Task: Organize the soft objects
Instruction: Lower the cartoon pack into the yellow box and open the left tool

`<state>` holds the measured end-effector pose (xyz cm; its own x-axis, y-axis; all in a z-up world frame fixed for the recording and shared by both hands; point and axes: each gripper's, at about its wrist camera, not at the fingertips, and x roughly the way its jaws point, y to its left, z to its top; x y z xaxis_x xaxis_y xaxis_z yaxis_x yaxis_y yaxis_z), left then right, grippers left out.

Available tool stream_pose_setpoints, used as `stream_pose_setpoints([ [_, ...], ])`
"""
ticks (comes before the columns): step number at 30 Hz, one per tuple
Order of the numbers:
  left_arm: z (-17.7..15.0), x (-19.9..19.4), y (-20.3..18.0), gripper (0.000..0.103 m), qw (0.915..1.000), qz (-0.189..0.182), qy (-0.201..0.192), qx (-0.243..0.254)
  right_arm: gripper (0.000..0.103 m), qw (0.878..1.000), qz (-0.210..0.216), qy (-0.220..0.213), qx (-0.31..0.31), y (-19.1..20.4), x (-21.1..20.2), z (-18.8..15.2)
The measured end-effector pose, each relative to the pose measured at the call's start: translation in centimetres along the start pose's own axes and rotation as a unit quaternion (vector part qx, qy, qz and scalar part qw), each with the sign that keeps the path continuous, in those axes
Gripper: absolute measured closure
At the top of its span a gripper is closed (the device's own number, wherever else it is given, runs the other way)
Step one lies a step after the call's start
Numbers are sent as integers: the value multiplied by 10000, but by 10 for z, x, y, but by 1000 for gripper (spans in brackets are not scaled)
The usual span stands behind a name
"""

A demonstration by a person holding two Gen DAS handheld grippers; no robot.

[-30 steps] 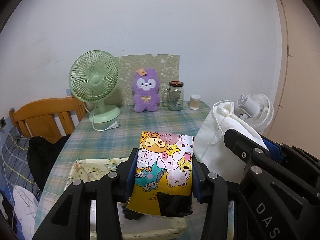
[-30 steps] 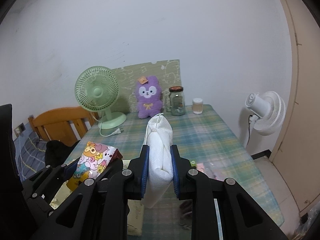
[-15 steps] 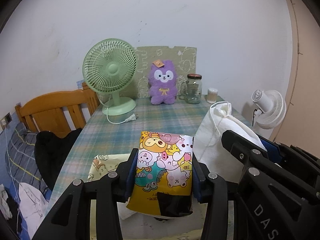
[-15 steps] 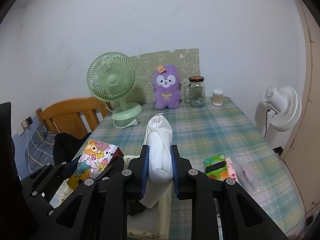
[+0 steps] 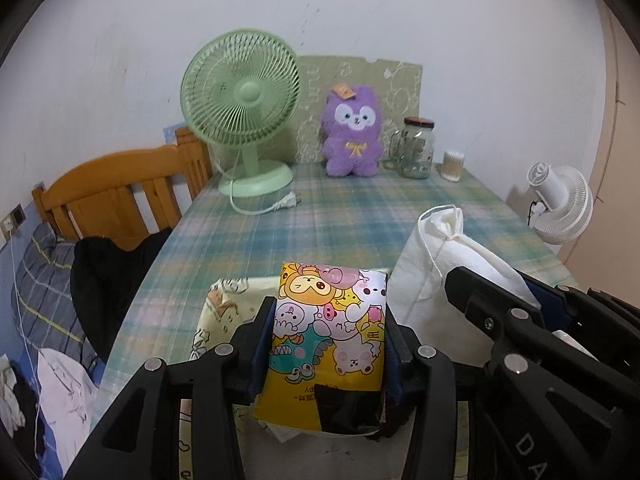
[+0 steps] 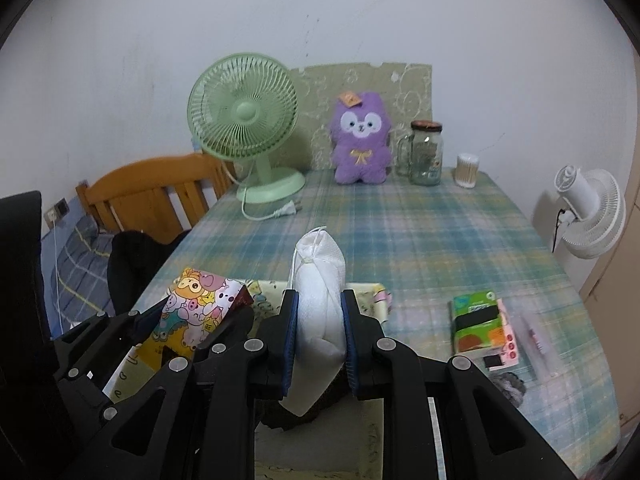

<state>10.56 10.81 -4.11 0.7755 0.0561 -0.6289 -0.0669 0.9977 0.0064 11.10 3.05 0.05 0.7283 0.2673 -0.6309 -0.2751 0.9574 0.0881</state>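
My left gripper (image 5: 328, 320) is shut on a yellow cartoon-print pack (image 5: 328, 336) and holds it above a pale yellow patterned fabric box (image 5: 228, 300) at the table's near edge. My right gripper (image 6: 319, 320) is shut on a white drawstring pouch (image 6: 318, 276), held upright over the same box (image 6: 368, 296). The pouch also shows in the left wrist view (image 5: 440, 264), to the right of the pack. The pack shows in the right wrist view (image 6: 196, 308), to the left. A purple plush toy (image 6: 360, 140) sits at the far end of the table.
On the plaid tablecloth (image 6: 420, 232) stand a green desk fan (image 6: 248, 124) with loose cord, a glass jar (image 6: 426, 152) and a small cotton-swab tub (image 6: 467, 170). Tissue packs (image 6: 480, 324) lie at the right. A wooden chair (image 6: 160, 188) with dark clothing stands left. A white fan (image 6: 588, 212) stands right.
Both grippers, still holding their items, have pulled back and tilted down; the table's far end and the tissue packs have come into fuller view. The grips have not changed.
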Motion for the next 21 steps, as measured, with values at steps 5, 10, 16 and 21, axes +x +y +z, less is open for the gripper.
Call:
stream_pose_setpoints([
  [5, -4, 9, 12, 50, 9995, -39, 279, -174, 79, 9997, 180, 167, -56, 9, 13, -1],
  [10, -8, 12, 19, 26, 9984, -77, 474, -305, 79, 9992, 281, 267, -100, 15, 22, -1],
  [16, -10, 11, 20, 23, 9981, -100, 501, -335, 78, 9983, 420, 394, -67, 15, 29, -1],
  [21, -11, 8, 20, 20, 9982, -120, 489, -328, 48, 9970, 552, 543, 61, 12, 34, -2],
])
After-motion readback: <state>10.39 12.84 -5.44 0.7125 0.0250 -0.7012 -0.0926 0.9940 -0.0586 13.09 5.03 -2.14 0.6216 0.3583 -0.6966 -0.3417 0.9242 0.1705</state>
